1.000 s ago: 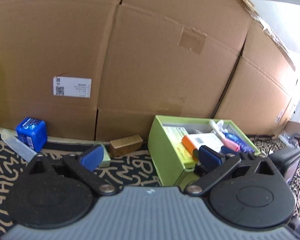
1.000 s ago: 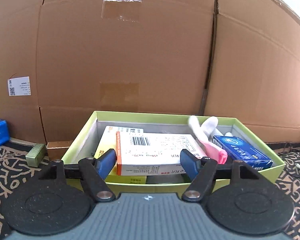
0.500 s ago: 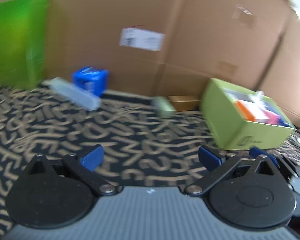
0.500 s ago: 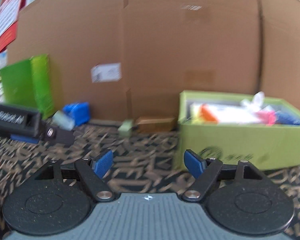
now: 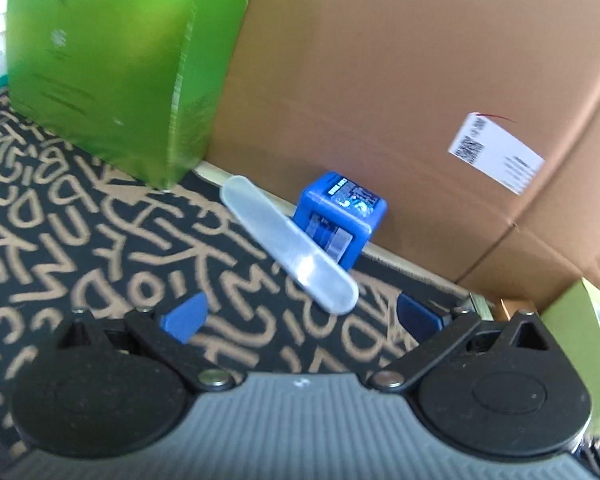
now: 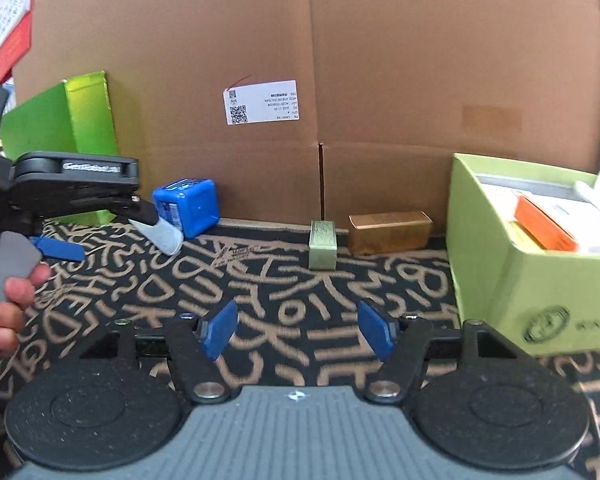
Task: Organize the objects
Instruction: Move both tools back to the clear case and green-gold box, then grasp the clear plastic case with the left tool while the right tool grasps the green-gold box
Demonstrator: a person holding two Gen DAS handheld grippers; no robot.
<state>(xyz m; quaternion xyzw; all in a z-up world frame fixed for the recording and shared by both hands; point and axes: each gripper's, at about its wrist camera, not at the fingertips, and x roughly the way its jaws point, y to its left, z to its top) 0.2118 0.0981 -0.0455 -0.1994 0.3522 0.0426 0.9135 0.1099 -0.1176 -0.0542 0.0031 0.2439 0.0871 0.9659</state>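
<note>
One translucent plastic case lying on the patterned mat, leaning against a blue cube box, left gripper spread wide just before it, right gripper empty, jaws just narrowed yet apart, green bin well right.

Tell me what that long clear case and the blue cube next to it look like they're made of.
The long case looks like frosted translucent plastic: the cube shows faintly through it and it carries a soft glare. The blue cube looks like glossy plastic or coated card; its sheen and printed label leave that open.
</note>
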